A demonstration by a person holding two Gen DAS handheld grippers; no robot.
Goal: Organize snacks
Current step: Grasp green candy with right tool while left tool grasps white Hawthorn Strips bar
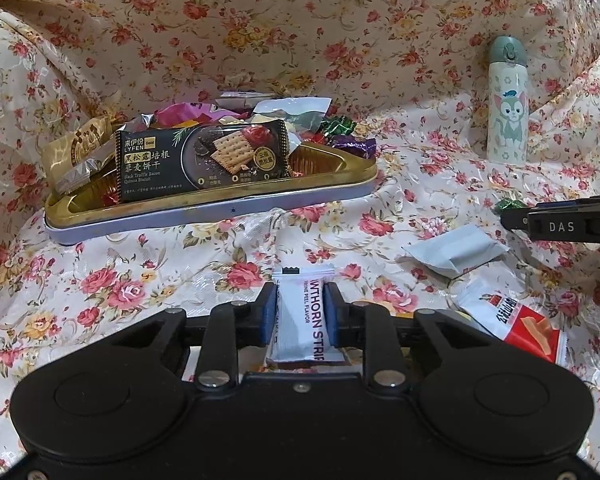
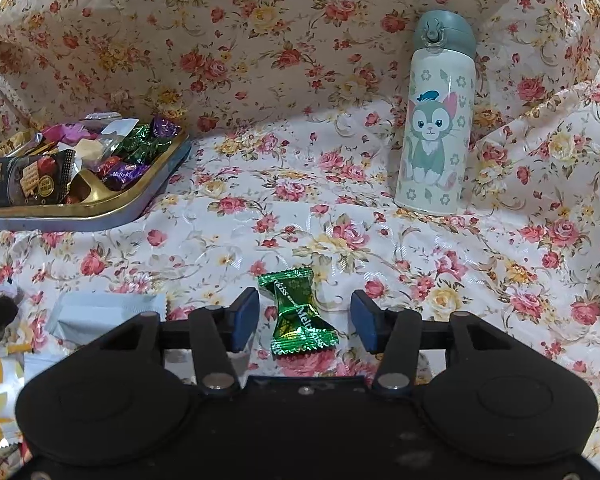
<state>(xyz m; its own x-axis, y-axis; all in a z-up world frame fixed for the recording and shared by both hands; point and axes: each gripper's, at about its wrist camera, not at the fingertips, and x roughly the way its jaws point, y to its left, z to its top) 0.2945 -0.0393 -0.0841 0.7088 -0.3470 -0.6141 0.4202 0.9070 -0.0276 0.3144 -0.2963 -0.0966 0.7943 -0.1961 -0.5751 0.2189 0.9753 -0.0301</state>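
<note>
So the left gripper (image 1: 301, 312) is clamped on the white hawthorn strip packet (image 1: 300, 320), whose long axis runs straight away from the camera toward the snack tin (image 1: 204, 216). The right gripper (image 2: 305, 320) sits open around a green Melty Kiss candy (image 2: 298, 314), pads clear of it, lying lengthwise between them on the floral cloth (image 2: 260, 220).

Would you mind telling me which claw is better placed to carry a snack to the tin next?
The left claw: it is shut on the white hawthorn strip packet. The right claw is open around the green candy.
</note>
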